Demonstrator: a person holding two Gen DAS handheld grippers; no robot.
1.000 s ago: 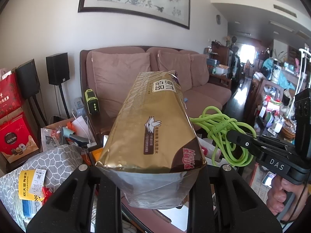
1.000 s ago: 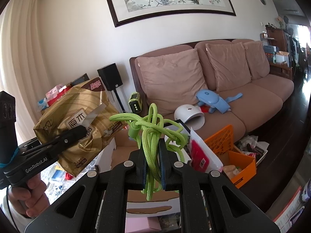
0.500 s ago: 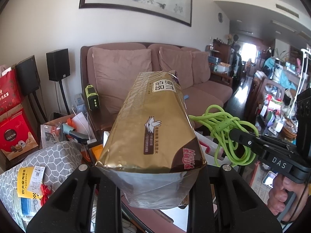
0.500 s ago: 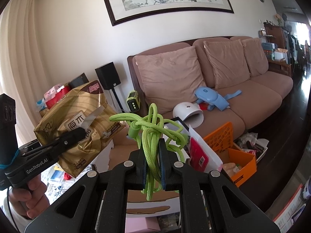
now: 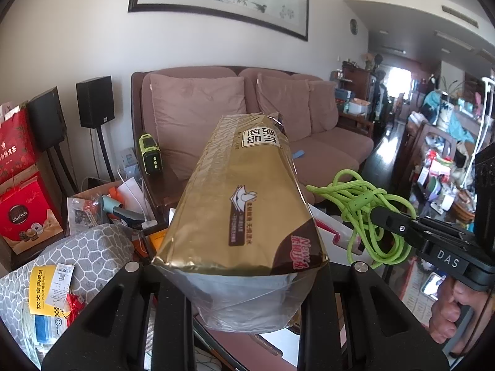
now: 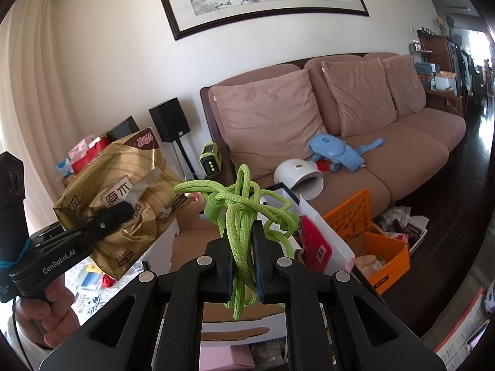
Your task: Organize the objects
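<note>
A gold tissue pack (image 5: 244,204) fills the middle of the left wrist view, held up in the air by my left gripper (image 5: 244,281), which is shut on its near end. The right wrist view shows the same pack (image 6: 123,185) at the left, with one left finger (image 6: 114,213) across its face. My right gripper (image 6: 244,247) is shut on a tangled bright green cord (image 6: 241,204), whose loops stick up above the pads and whose ends hang below. In the left wrist view, the cord (image 5: 365,204) and right gripper (image 5: 383,216) are at the right.
A pink sofa (image 6: 402,142) with cushions stands ahead, with a blue plush toy (image 6: 334,151) and a white domed device (image 6: 300,176) on it. An orange crate (image 6: 371,235) sits on the floor. Speakers (image 5: 94,102), red gift bags (image 5: 18,154) and a grey patterned bundle (image 5: 77,253) crowd the left.
Both grippers keep their holds on the tissue pack and the green cord. The views have barely shifted.
</note>
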